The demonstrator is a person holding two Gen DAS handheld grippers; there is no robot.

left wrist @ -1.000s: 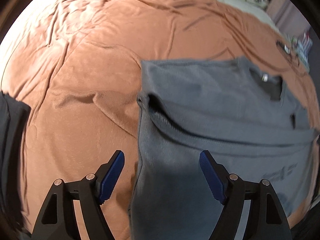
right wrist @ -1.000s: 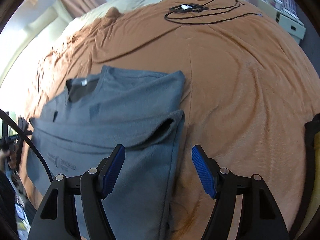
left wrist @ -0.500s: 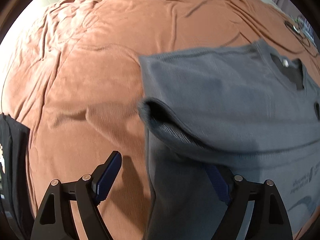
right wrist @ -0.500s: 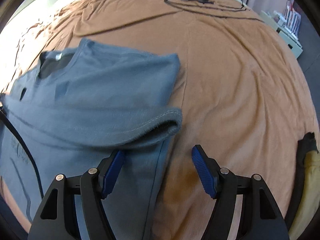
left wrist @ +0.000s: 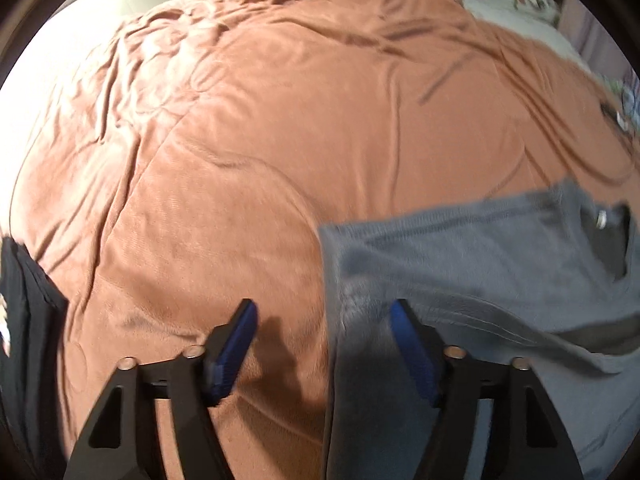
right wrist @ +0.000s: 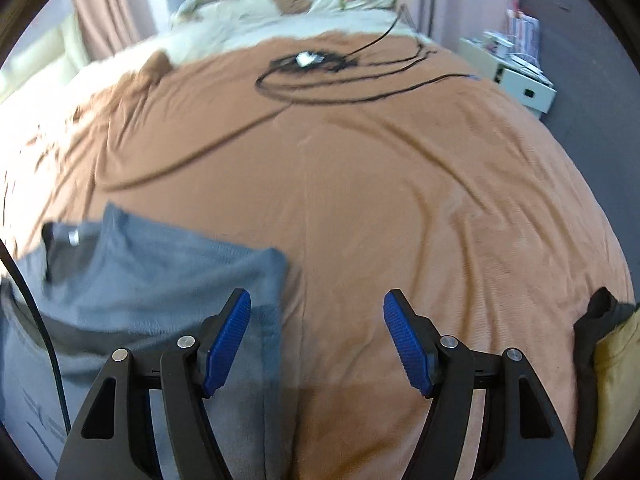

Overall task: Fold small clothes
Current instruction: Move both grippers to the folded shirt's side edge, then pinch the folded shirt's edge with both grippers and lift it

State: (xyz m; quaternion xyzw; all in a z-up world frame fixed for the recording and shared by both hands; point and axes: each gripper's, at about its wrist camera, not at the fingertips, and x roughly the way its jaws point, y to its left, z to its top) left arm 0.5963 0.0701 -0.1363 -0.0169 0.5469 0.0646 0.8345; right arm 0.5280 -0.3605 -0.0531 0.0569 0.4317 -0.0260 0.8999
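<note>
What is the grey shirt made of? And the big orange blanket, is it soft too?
The grey shirt looks like soft knit cloth, maybe cotton: matte, a little fuzzy, with stitched edges and limp folds. The orange blanket looks like plush, velvety fabric: it has a faint sheen and gentle wrinkles. The exact fibres cannot be told by looking.

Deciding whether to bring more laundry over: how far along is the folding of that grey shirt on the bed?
Early on. The grey shirt lies on the orange blanket with its sleeves already folded in. The left gripper, whose jaws have just been closing, straddles the shirt's side edge without pinching it; the right gripper hangs open over the other edge. Folding the body and the dark clothes remain.
</note>
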